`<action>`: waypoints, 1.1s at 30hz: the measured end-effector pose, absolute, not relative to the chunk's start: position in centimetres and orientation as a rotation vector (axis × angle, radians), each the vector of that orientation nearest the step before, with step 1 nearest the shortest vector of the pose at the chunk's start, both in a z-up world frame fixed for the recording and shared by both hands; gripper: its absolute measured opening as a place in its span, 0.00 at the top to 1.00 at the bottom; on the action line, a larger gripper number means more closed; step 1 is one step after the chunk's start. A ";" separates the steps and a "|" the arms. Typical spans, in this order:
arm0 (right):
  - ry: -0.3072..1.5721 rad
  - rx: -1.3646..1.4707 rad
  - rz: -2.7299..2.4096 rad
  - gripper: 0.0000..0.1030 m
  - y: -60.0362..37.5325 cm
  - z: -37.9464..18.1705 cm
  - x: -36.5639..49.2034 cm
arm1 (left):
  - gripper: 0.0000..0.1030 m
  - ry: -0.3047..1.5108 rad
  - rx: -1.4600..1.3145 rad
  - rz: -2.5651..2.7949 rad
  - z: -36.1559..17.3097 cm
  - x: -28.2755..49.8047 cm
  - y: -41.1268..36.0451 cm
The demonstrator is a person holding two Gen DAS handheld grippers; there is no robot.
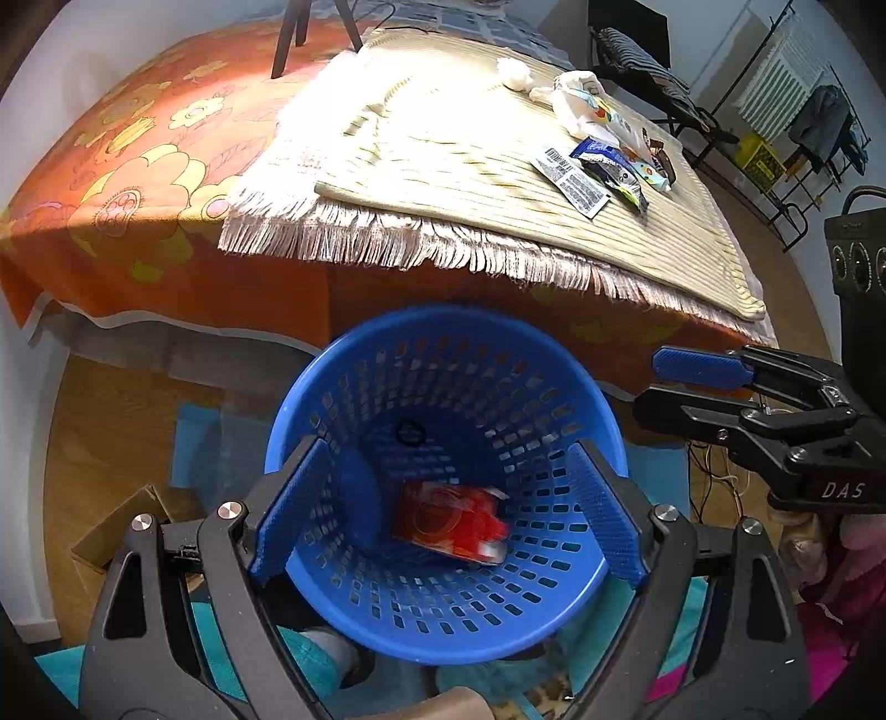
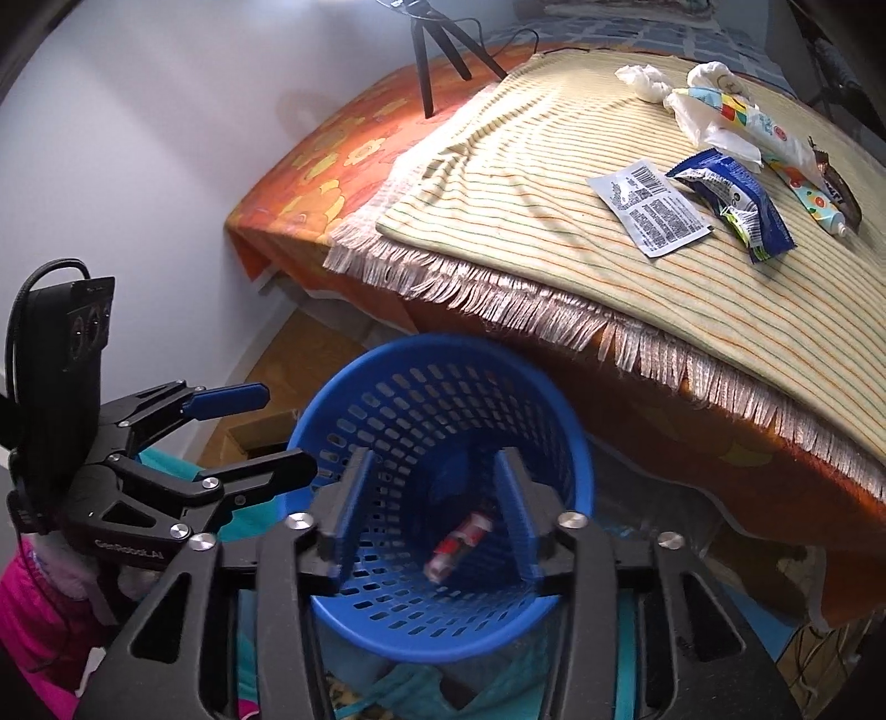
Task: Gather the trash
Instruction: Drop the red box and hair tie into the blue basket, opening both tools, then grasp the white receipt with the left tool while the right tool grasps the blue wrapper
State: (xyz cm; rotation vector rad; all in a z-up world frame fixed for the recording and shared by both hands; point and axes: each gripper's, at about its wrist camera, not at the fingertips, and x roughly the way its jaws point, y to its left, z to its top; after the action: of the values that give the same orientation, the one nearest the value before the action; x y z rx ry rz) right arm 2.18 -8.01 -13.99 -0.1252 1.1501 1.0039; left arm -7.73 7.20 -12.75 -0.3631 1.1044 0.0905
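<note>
A blue mesh basket (image 1: 443, 321) (image 2: 443, 343) stands on the floor against the bed. A red wrapper (image 1: 451, 523) (image 2: 457, 545) is inside it, blurred. My left gripper (image 1: 448, 448) (image 2: 288, 429) hangs open above the basket mouth, nothing between its fingers. My right gripper (image 2: 434, 459) (image 1: 648, 385) is over the basket too, jaws apart and not touching the wrapper below. On the striped blanket (image 1: 443, 166) lie a white barcode sachet (image 1: 573, 180) (image 2: 648, 207), a blue wrapper (image 1: 609, 166) (image 2: 731, 199), a crumpled tissue (image 1: 512, 75) (image 2: 645, 80) and a white printed bag (image 1: 587, 99) (image 2: 736, 116).
A black tripod (image 1: 288, 39) (image 2: 426, 61) stands on the orange flowered bedcover. A cardboard box (image 1: 133, 526) sits on the wooden floor left of the basket. A black speaker (image 1: 855, 249) and a clothes rack (image 1: 803, 127) are at the right.
</note>
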 end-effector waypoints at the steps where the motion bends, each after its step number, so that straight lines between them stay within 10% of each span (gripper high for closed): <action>1: 1.146 -0.125 1.002 0.49 -8.1 -13.9 2.2 | 0.13 1.104 -0.364 0.090 -12.7 -7.7 7.2; 33: 1.031 -0.061 0.760 0.33 -15.2 -11.2 10.2 | 0.13 1.072 -0.333 -0.017 -10.6 0.9 5.1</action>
State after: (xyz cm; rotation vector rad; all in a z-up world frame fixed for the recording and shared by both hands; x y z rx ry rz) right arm 10.20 -15.19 -11.17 -0.0613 1.0308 0.7603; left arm 0.94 5.12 -10.61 -0.3326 1.0715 -0.0172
